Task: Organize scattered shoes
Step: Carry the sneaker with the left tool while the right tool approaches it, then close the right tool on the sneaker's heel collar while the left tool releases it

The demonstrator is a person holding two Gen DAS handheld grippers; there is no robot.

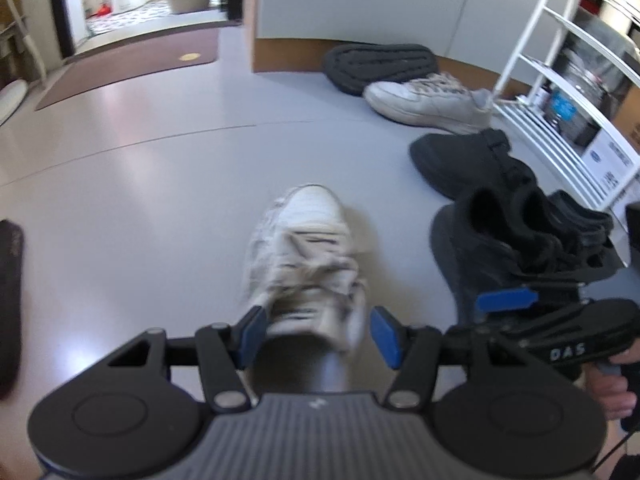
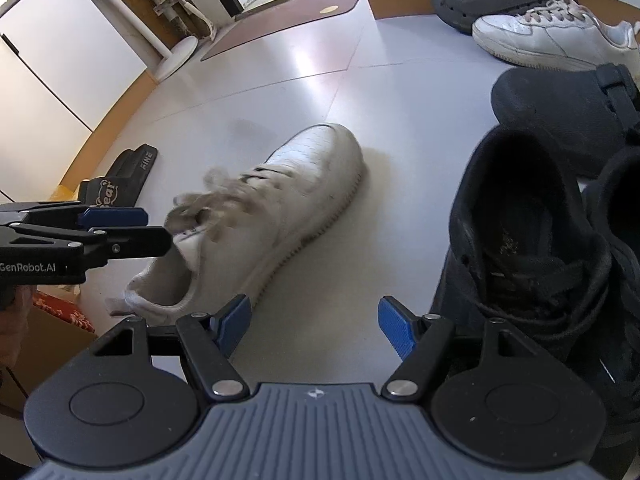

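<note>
floor (image 2: 280,92): smooth, semi-gloss grey, showing window glare.
near white sneaker (image 2: 288,192): leather-like upper, creased and scuffed, matt; laces frayed, cloth.
far white sneaker (image 2: 552,36): smooth leather-like upper, slight sheen.
black shoes (image 2: 520,216): matt cloth upper, padded fabric collar.
upturned black sole (image 1: 380,64): rubber-like, ridged, matt.
door mat (image 1: 132,64): brown, matt, coarse pile.
rack (image 1: 532,56): white-coated bars, smooth.
gripper pads (image 2: 396,332): blue, ribbed.
</note>
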